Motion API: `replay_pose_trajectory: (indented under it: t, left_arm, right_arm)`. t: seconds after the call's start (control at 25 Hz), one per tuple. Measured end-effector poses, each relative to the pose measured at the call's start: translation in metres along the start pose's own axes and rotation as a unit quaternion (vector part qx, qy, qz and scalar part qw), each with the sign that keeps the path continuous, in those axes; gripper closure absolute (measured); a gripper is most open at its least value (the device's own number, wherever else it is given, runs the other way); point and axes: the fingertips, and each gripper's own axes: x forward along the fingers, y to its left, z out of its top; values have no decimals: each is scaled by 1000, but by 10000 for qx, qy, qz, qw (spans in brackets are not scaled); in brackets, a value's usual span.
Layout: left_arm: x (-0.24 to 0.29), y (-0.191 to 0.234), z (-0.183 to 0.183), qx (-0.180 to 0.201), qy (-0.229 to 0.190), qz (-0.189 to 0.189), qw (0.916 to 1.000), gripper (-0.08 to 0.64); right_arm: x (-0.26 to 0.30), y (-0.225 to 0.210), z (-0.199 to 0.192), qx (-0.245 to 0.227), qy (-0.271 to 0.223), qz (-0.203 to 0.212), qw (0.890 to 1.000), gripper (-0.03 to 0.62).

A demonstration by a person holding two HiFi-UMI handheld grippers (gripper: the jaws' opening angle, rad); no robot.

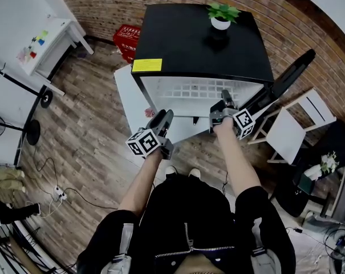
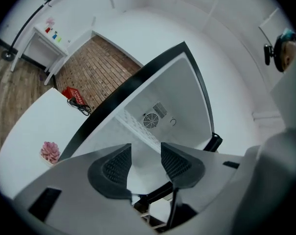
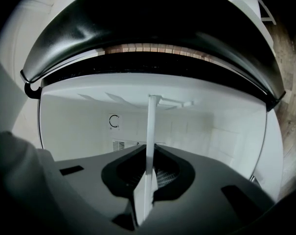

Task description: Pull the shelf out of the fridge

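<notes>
Clamping white, seemingly wire-grid shelf (image 1: 202, 89) edge, right gripper (image 3: 148, 166) jaws, left gripper (image 2: 145, 160) jaws wide apart

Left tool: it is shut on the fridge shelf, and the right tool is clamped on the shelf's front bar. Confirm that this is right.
Not right. The left tool is open: the left gripper view shows its pads apart, pressing on nothing. The rest stands: the right tool is clamped on the front bar of the shelf.
</notes>
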Motion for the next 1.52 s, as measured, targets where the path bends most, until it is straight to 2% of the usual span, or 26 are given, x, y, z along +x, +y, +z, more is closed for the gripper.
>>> replay_pose_trajectory:
  t: [0.12, 0.24, 0.56, 0.8, 1.12, 1.52]
  left_arm:
    - [14, 0, 6, -591, -217, -95, 9980, 370]
    - [26, 0, 13, -1172, -434, -162, 9920, 365]
    - [44, 12, 15, -2158, -760, -123, 9734, 365]
    - [46, 20, 17, -2445, -942, -75, 9650, 380]
    - [47, 26, 14, -2682, -917, 73, 9590, 500]
    - [38, 25, 9, -3133, -1055, -56, 9438, 515]
  right_arm:
    - [-4, -1, -1, 15, 34, -22, 10000, 565]
    - [-11, 1, -3, 11, 68, -26, 10000, 565]
    - [-33, 0, -10, 2, 190, -24, 9998, 565]
    - [-38, 0, -14, 37, 335, -33, 9994, 565]
    - [-40, 0, -14, 30, 459, 15, 9989, 565]
    - [-49, 0, -16, 33, 517, 1, 9987, 565]
